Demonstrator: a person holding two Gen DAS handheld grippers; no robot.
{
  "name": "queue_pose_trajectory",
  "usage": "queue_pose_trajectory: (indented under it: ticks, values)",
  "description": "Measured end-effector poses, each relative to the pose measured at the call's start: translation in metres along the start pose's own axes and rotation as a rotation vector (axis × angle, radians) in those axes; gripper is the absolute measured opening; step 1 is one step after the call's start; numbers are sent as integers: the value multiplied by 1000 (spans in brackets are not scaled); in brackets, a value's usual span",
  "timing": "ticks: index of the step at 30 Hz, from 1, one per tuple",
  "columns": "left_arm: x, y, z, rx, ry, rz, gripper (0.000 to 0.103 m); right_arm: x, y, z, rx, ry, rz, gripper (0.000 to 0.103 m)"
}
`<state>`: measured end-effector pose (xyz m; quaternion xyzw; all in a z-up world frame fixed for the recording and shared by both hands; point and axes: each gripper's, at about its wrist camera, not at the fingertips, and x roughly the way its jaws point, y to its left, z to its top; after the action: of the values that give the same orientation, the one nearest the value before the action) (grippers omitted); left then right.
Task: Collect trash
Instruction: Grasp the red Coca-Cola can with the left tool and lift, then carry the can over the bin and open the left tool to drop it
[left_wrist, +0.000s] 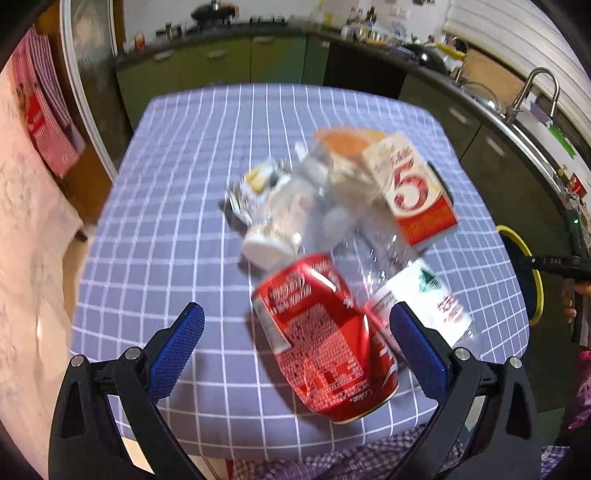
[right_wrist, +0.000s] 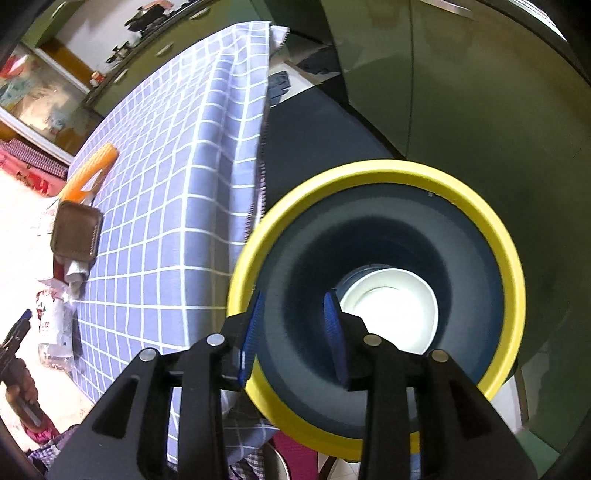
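The left gripper (left_wrist: 295, 339) hangs with jaws wide apart over the red can (left_wrist: 325, 343) near the desk's (left_wrist: 166, 155) front edge; closing on it comes next. The right gripper (right_wrist: 293, 334), jaws partly apart and empty, hangs over the yellow-rimmed bin (right_wrist: 380, 171).

The near left part of the desk (left_wrist: 155, 206) lies bare, giving open passage. A red can (left_wrist: 325, 339), a clear bottle (left_wrist: 424, 295) and a carton (left_wrist: 417, 192) crowd the middle. The yellow-rimmed bin (right_wrist: 380, 173) beside the desk stands open-mouthed, a white cup (right_wrist: 391, 314) at its bottom.
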<state>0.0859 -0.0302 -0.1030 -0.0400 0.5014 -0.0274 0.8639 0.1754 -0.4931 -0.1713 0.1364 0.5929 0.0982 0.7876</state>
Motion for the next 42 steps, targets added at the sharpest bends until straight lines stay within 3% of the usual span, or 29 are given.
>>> queue_pose_trajectory:
  ticks: [12,18,21,24,35,39,42]
  values:
    - [43,1,-3,-32,164,-68,99,5,17,-2,-37,17,18,36]
    - [53,5,3,-8,180,-35,97,10,28,-2,-60,34,30,38]
    - [58,7,5,37,193,17,91,13,31,-3,-70,42,35,38]
    - [61,10,4,71,201,40,71,15,34,-4,-75,48,37,38]
    - [16,30,-10,128,81,72,71,17,39,-5,-84,48,34,38]
    - [-16,17,-10,173,13,60,71,8,34,-6,-76,20,19,38]
    - [-38,-9,-5,238,-39,11,71,-3,25,-10,-64,-9,7,38]
